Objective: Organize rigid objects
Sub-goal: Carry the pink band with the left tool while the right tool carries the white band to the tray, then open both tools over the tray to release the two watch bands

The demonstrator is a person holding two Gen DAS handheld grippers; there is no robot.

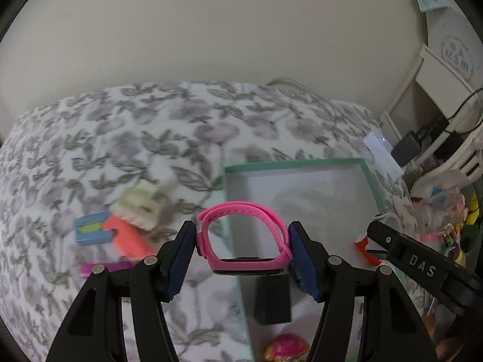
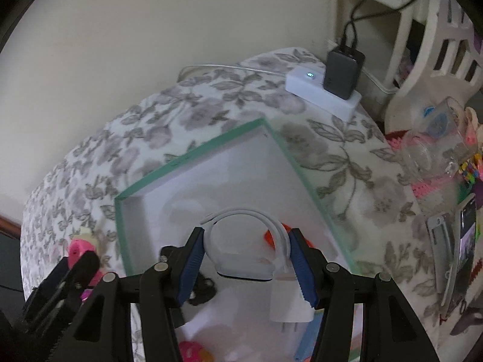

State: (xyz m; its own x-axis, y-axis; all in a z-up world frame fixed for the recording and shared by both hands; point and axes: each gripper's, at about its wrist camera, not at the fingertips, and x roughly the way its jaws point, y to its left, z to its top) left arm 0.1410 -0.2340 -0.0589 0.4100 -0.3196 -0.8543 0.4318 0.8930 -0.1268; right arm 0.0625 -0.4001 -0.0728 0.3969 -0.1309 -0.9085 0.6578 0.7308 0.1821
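Observation:
My left gripper [image 1: 241, 252] is shut on a pink wristband watch [image 1: 241, 235], its pads pressing the band's two sides above the left rim of a green-edged white box [image 1: 294, 163]. My right gripper [image 2: 246, 256] is shut on a white wristband watch [image 2: 244, 241] and hangs over the inside of that box [image 2: 193, 157]. In the box lie a black block [image 1: 273, 300], an orange piece [image 2: 268, 238], a white plug [image 2: 289, 301] and a pink round toy [image 1: 285, 348]. The right gripper's black body [image 1: 422, 268] shows at the left wrist view's right edge.
On the flowered cloth [image 1: 120, 126] left of the box lie a cream block [image 1: 142, 205], a blue piece [image 1: 92, 230], a coral piece [image 1: 129, 239] and a purple piece [image 1: 105, 268]. A white power strip [image 2: 323, 93] with a dark charger [image 2: 344, 74] sits behind. Clutter and a phone [image 2: 468, 235] crowd the right.

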